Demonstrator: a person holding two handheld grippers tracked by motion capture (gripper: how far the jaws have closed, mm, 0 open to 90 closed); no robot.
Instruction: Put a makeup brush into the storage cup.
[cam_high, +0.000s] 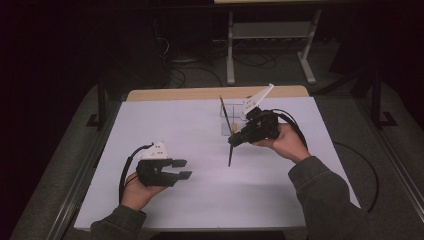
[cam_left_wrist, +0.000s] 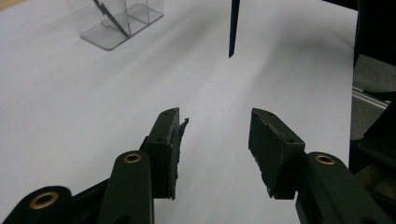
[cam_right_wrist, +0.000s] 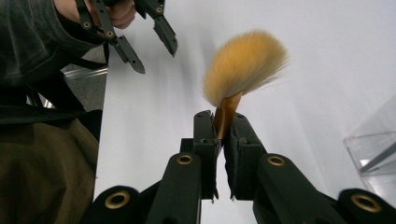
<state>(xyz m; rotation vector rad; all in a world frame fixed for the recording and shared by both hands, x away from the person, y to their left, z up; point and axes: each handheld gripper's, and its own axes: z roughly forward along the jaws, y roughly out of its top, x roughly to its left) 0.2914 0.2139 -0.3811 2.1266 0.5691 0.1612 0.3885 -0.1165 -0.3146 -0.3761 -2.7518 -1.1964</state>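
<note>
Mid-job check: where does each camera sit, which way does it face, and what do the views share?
High view: above the person's side, looking forward and down on the white table; both forearms show.
Left gripper view: rides the left gripper, looking past open jaws toward the clear holder.
Right gripper view: rides the right gripper, clamping the brush.
Shared: table, holder, brush.

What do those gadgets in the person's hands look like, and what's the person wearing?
Each hand-held gripper, left and right, is black with two blocky jaws, brass-coloured rivets, a white plate on top and a trailing black cable. The sleeves are dark grey-green.
</note>
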